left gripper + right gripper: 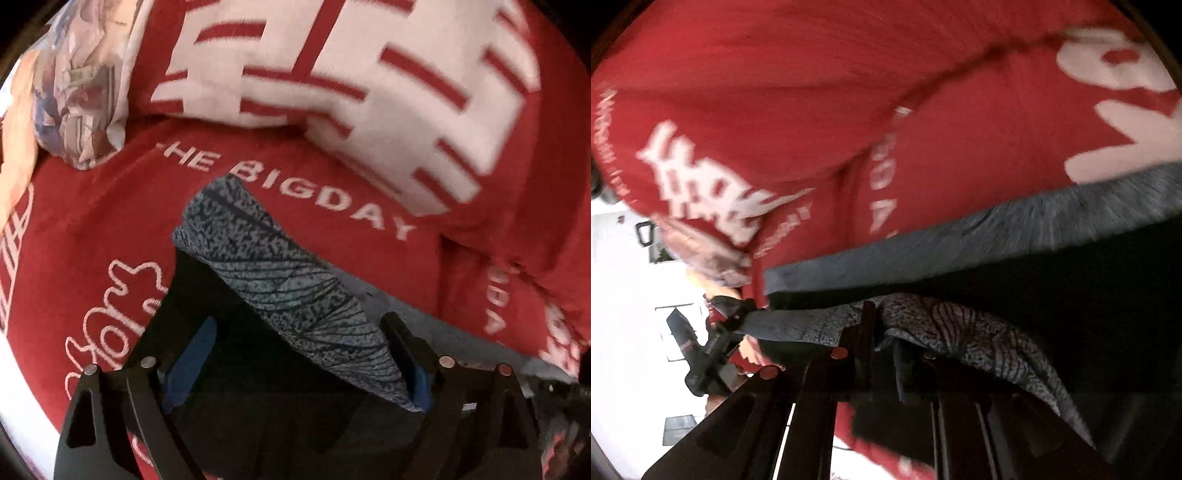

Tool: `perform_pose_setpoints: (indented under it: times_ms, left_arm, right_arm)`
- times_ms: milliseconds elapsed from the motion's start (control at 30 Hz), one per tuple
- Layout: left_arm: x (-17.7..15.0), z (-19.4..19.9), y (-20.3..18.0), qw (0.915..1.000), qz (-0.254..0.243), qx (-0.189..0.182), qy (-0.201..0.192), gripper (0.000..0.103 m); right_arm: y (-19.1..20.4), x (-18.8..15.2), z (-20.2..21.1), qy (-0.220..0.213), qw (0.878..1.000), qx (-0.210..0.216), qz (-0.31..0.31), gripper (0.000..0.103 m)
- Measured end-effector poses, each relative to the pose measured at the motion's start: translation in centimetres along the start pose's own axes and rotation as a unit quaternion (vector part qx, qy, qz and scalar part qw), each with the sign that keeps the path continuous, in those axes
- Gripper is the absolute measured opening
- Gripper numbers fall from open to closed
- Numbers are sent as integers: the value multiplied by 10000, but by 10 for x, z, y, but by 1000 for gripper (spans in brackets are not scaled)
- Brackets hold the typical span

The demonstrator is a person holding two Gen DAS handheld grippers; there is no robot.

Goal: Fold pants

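The pants (284, 273) are grey speckled fabric with dark lines. In the left wrist view a strip of them runs up from between the fingers of my left gripper (295, 354), whose jaws stand wide apart with the fabric lying against the right finger's blue pad (419, 380). In the right wrist view the pants (960, 325) are bunched and pinched in my right gripper (882, 332), whose jaws are closed on the cloth. The fabric stretches left toward the left gripper (709, 350). Both hold the cloth above the red bedding.
Red bedding (332, 229) with white lettering "THE BIGDAY" fills both views. A red and white pillow (369, 74) and a patterned pillow (81, 81) lie at the far side. A white floor (624, 332) shows at the left of the right wrist view.
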State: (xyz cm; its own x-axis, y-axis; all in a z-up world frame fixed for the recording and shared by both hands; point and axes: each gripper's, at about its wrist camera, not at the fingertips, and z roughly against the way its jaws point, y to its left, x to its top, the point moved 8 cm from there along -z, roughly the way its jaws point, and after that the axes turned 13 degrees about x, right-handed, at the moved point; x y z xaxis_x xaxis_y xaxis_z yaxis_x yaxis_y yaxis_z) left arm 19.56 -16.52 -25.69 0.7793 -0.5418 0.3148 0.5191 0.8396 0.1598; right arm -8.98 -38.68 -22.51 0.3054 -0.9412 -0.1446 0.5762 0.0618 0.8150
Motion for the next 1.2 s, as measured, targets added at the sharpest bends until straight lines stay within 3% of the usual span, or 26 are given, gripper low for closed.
perform_pose_setpoints:
  times_ms: [67,133,167,200,267,367,433,467,567,633,667,767,833,867,900,1033,1200]
  left_arm:
    - [6,-1,1,9998,-3,207,8,91]
    - [16,15,7,9997,97,197,-84,91]
    - [23,28,14,9994,154,231,-190,91]
    - [28,40,21,9991,183,267,-274,91]
    - [32,61,30,9986,136,354,-358,91]
    - [19,72,17,9995,-164,194,-168,91]
    - [9,60,-1,9988,-449,200,88,91]
    - [-1,49,-14,9973,-630,312,226,91]
    - [-23,28,-35,9943,-793,496,506,91]
    - [-27,29,-40,9922,-925,728,413,91]
    - [-28,33,-43,9914,-1032,690,425,91]
    - [-33,53,-46,9885,-1303,648,402,91]
    - [-39,73,-53,9865,-1528,491,333,91]
    - [-41,82,-58,9855,-1619,383,324,91]
    - [-47,92,-65,9836,-1756,245,322,91]
    - [-81,129,-112,9694,-2394,-370,402,91]
    - [-133,164,-196,9379,-3059,-1514,617,91]
  right_arm:
    - [-19,10,-12,49,9995,125,-277,12]
    - [-17,11,-12,88,9988,227,-423,19]
    - [-14,9,-10,135,9987,274,-412,38]
    - [-3,7,-6,212,9987,365,-276,65]
    - [18,1,2,423,9981,419,165,79]
    - [50,-18,12,510,9941,283,911,78]
    - [60,-28,6,623,9909,231,1171,70]
    - [59,-30,2,678,9895,147,1266,62]
    - [36,-24,-19,789,9857,-403,1435,56]
    - [7,-9,-17,675,9853,-851,1321,30]
    - [1,-3,-9,554,9899,-703,1098,28]
    - [-9,4,37,29,9982,-235,557,32]
    - [-14,-1,67,-198,9990,-74,396,50]
    - [-17,-5,81,-309,9989,-73,347,64]
    - [-20,-12,98,-435,9985,-128,293,67]
    - [-31,-57,158,-806,9965,-223,68,67]
    - [-71,-137,217,-1427,9861,-513,-680,67]
